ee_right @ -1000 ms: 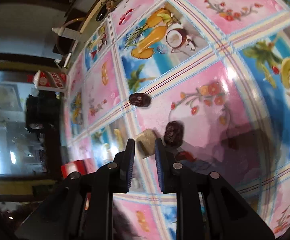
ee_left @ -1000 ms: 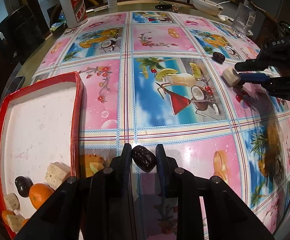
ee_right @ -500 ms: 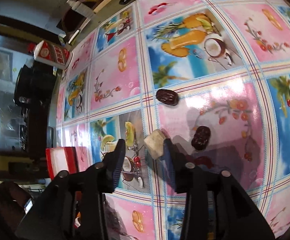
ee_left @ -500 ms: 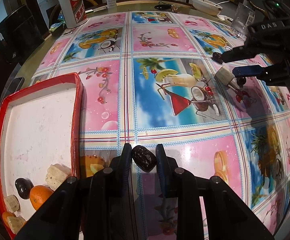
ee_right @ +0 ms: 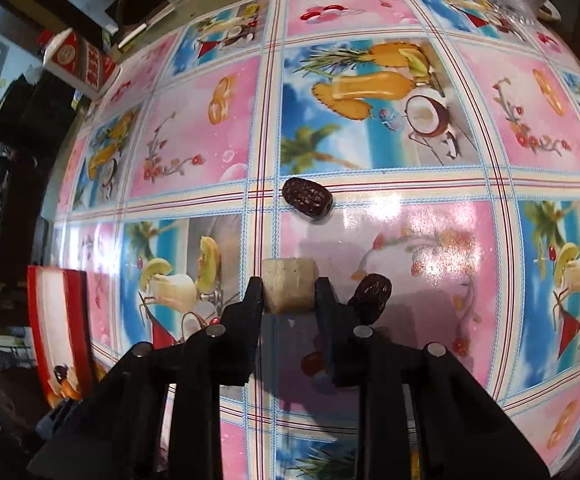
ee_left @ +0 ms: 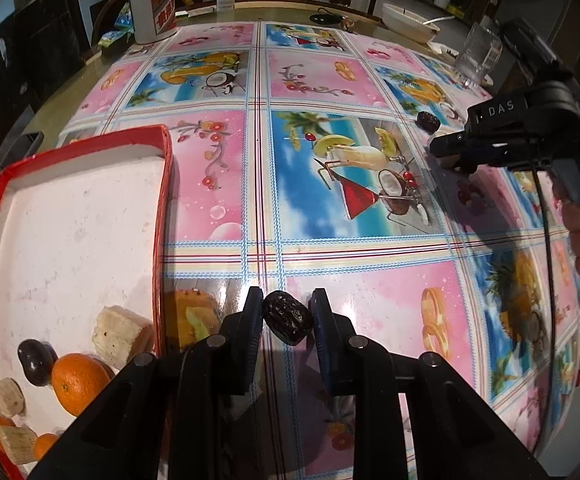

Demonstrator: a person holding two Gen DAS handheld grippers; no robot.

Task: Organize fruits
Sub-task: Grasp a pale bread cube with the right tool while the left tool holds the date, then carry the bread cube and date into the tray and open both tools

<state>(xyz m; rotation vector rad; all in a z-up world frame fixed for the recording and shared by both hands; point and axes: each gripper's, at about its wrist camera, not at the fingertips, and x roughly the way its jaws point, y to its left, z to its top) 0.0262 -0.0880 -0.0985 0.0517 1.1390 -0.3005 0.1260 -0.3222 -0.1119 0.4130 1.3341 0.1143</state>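
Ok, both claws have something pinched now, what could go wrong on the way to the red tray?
1. The left claw holds the dark date only at its fingertips; being rounded, it might roll out if jolted.
2. The right claw grips the pale chunk close beside a loose date and could knock it.
3. The red tray already has fruit crowding its near corner, so a drop there may bounce out.

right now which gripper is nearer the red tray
Left. The left gripper sits just beside the tray, holding a date. The right gripper is far across the table with a pale chunk.
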